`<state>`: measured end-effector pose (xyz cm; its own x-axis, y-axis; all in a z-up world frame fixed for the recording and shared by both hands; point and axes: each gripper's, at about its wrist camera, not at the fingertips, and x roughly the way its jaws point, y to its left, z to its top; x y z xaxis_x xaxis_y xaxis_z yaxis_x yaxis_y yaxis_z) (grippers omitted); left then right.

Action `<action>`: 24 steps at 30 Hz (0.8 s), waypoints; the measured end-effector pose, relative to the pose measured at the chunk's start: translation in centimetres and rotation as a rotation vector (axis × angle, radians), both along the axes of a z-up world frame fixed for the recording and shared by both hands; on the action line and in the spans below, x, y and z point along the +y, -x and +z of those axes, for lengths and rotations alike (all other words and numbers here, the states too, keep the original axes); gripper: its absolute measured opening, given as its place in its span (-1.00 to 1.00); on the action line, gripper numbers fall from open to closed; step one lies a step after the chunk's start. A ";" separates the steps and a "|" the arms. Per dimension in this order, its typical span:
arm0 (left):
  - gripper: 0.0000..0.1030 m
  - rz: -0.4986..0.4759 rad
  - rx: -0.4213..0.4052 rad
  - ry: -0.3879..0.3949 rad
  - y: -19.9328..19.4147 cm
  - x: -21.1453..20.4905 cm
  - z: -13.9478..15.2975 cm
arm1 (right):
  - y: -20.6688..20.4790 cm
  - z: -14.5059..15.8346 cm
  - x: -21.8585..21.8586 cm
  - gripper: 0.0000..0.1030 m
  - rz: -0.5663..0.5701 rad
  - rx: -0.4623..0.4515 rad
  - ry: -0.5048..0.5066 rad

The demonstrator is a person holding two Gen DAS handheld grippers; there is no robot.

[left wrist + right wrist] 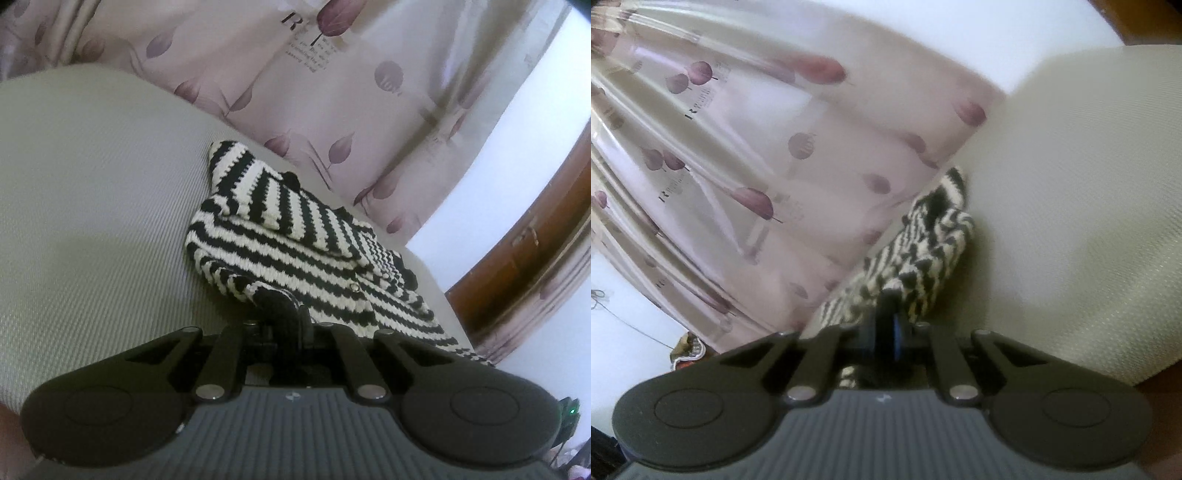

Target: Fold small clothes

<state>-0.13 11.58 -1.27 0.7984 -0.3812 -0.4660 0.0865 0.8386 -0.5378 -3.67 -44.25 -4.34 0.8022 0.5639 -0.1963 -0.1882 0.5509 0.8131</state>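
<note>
Both grippers pinched on the striped sweater

Left gripper [282,310] and right gripper [892,314] each clamp an edge of the sweater [295,236] — it lies on the grey cushion [92,203], long axis running upper left to lower right in the left view.

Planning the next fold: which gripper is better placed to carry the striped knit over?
Left, probably. The left gripper is closed on the striped knit's near edge, with the garment spread flat ahead. The right gripper grips a bunched part.

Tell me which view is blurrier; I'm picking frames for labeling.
Right wrist view: smeared, the black-and-white striped knit garment and leaf-print curtain soft. Left wrist view: sharper, stitches clear, though fisheye bends the grey woven mat.
</note>
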 end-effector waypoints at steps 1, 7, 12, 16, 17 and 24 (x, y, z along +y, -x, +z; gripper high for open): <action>-0.84 0.000 -0.007 -0.016 -0.1 -0.3 0.2 | -0.1 0.1 0.0 -0.84 -0.002 -0.003 -0.011; -0.84 0.016 -0.027 -0.128 -0.6 -1.6 1.3 | -0.9 1.1 -0.1 -0.84 -0.009 -0.023 -0.021; -0.84 0.024 -0.049 -0.211 -1.3 -2.8 2.3 | -1.4 1.9 0.0 -0.84 -0.008 -0.041 -0.014; -0.83 0.033 -0.060 -0.260 -1.9 -3.6 2.9 | -1.9 2.4 -0.1 -0.84 -0.012 -0.049 -0.016; -0.83 0.036 -0.059 -0.265 -2.0 -3.7 3.0 | -2.0 2.5 -0.1 -0.84 -0.013 -0.051 -0.018; -0.83 0.044 -0.051 -0.265 -2.9 -3.9 3.3 | -2.6 2.9 -0.3 -0.84 -0.018 -0.058 -0.014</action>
<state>2.79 7.69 2.04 0.8363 -0.2155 -0.5041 0.0681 0.9532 -0.2946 -1.04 -44.58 -1.49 0.8220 0.5516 -0.1414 -0.2251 0.5429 0.8091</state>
